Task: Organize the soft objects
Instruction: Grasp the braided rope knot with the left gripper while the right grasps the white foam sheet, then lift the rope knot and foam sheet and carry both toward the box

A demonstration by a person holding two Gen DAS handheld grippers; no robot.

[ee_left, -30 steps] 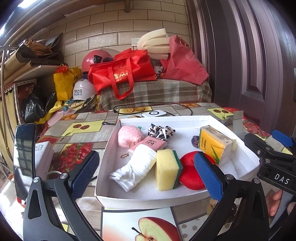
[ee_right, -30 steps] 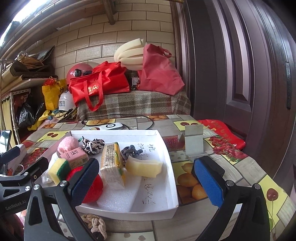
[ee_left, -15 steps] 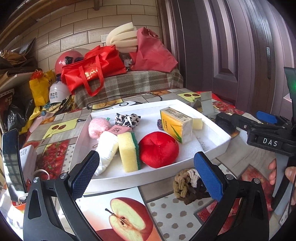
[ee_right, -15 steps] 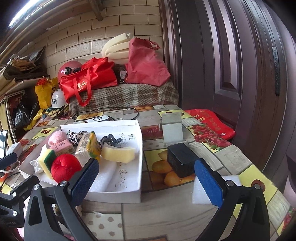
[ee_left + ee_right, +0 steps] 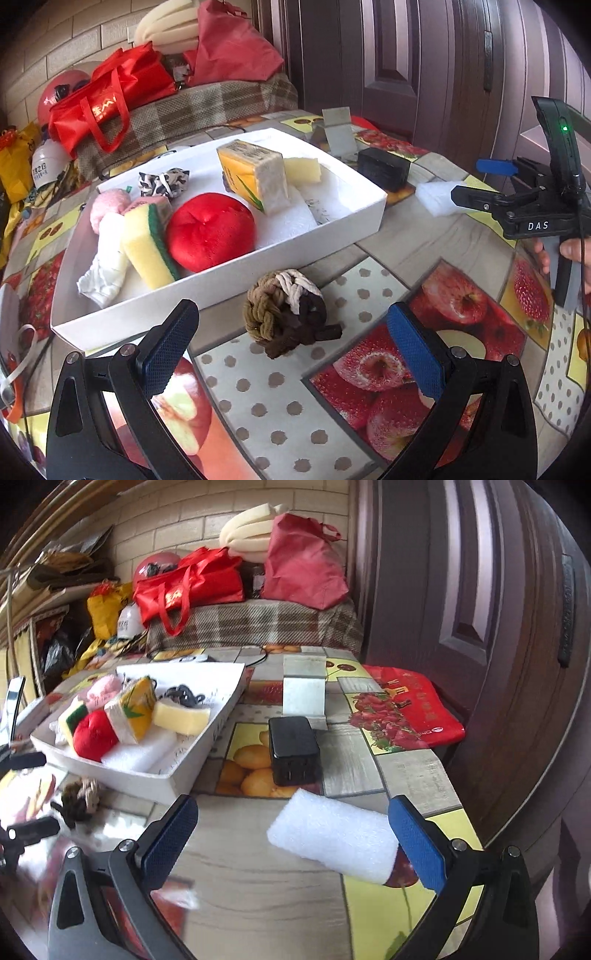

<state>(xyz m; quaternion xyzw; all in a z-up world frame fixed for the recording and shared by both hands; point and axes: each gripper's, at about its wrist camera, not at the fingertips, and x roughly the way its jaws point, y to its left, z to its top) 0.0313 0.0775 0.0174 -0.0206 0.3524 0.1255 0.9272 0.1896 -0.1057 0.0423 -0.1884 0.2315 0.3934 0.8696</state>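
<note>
We see the table point(image 5: 424, 236) under a glossy fruit-print cloth, and on it the white tray point(image 5: 229, 284), a shallow cardboard rectangle. In the tray lie a round red plush cushion point(image 5: 210, 230), a yellow sponge point(image 5: 146, 245) with a green scouring face, an orange tissue pack point(image 5: 255, 173) and a pale foam slab point(image 5: 181, 718). Outside, just beside the tray's near wall, sits the knotted rope ball point(image 5: 286, 308), braided in olive, cream and dark brown; it lies ahead of our left gripper point(image 5: 291, 350), between its spread, empty fingers. Our right gripper point(image 5: 291, 834) is likewise spread and empty, with the white foam block point(image 5: 332, 836), soft and rounded, lying between its fingers, nearer the right pad. A second ago both grippers faced the tray from farther back.
</note>
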